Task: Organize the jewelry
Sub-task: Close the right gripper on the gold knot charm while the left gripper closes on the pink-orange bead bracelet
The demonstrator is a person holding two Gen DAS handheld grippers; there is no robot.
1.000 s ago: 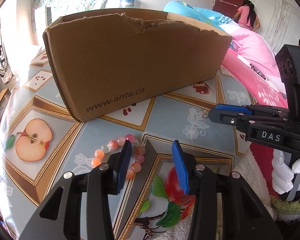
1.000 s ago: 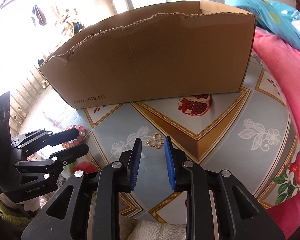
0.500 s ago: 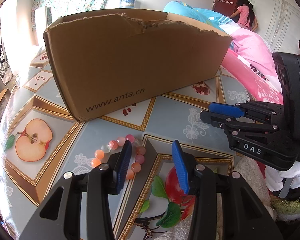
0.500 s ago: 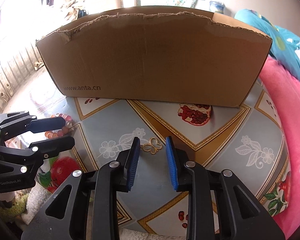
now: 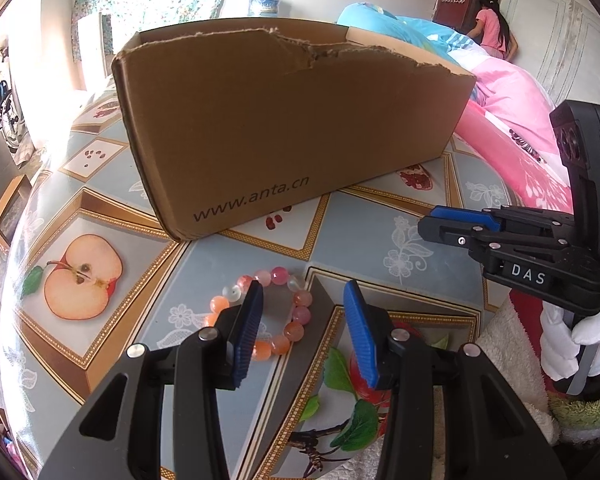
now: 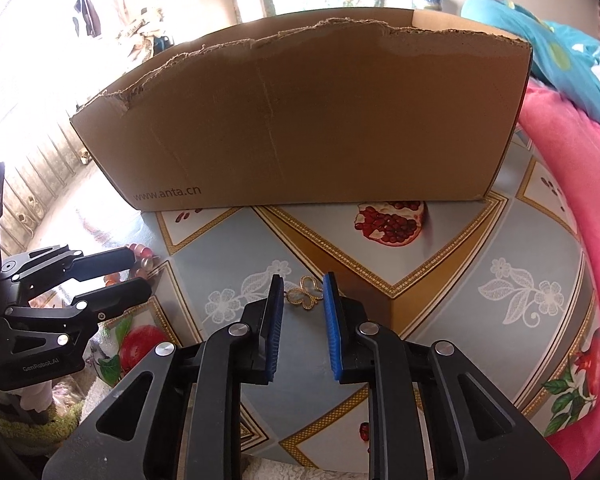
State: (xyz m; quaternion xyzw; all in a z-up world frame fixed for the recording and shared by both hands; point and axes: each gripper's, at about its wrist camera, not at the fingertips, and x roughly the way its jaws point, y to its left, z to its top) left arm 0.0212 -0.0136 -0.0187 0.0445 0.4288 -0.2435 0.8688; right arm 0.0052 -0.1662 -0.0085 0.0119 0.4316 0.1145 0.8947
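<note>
Both low, level: left gripper point(image 5: 300, 300) agape over bracelet point(image 5: 276, 312), right gripper point(image 6: 300, 294) agape astride brooch point(image 6: 306, 299)

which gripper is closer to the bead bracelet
Left. The left gripper is open right over the bead bracelet, one finger across the ring. The right gripper sits off to the side, open around the gold butterfly charm.

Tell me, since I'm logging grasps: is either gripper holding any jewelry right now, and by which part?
Nothing is held. The left gripper is open over the bead bracelet; the right gripper is open around the gold butterfly piece on the table.
</note>
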